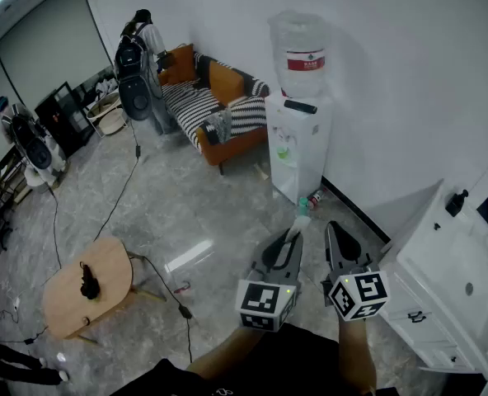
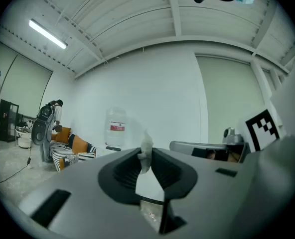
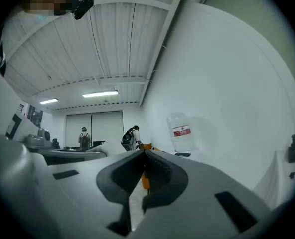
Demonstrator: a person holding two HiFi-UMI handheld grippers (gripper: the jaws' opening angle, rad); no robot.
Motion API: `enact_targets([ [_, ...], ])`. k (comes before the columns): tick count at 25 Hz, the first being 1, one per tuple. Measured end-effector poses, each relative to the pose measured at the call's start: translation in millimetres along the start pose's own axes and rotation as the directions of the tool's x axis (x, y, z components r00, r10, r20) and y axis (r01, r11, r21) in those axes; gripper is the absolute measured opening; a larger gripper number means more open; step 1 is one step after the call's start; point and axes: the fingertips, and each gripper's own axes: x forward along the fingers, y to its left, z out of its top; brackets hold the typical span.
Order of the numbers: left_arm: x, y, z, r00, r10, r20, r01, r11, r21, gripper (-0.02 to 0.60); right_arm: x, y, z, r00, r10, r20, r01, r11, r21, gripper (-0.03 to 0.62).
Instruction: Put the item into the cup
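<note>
My left gripper (image 1: 294, 236) is shut on a small white item (image 1: 298, 221), a crumpled, sachet-like scrap that sticks out past the fingertips. In the left gripper view the item (image 2: 146, 151) stands pinched between the dark pads of the left gripper (image 2: 146, 158), with a clear plastic end lower down. The right gripper (image 1: 331, 229) is held just right of the left one, its jaws closed together with nothing between them; the right gripper view shows the right gripper (image 3: 144, 157) the same way. Both point toward the water dispenser. No cup shows in any view.
A white water dispenser (image 1: 298, 143) with a bottle stands against the wall ahead. An orange sofa (image 1: 218, 97) and a person with a backpack (image 1: 138, 60) are at the far left. A round wooden table (image 1: 86, 294) and floor cables lie left; a white cabinet (image 1: 446, 291) is right.
</note>
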Motion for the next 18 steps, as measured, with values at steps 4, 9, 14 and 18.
enact_targets([
  [4,-1.5,-1.4,3.5,1.000,0.004,-0.005,-0.004,1.000,-0.001,0.064,-6.3,1.6,0.8,1.000,-0.002,-0.003,0.002,1.000,0.005,0.011],
  [9,3.4,-17.5,3.8,1.000,-0.021,-0.012,0.021,0.998,0.061,0.063,-14.6,-17.1,6.8,0.998,-0.053,0.022,0.053,0.999,0.000,0.011],
  [14,9.2,-22.5,3.2,0.999,-0.035,-0.019,0.036,0.997,0.064,0.064,-25.7,-43.1,9.5,0.991,-0.124,0.057,0.120,0.991,0.056,0.011],
  [18,14.7,-29.0,0.3,0.998,-0.054,-0.030,0.055,0.996,0.063,0.064,-23.4,-44.2,1.7,0.992,-0.126,0.027,0.124,0.991,0.056,0.011],
])
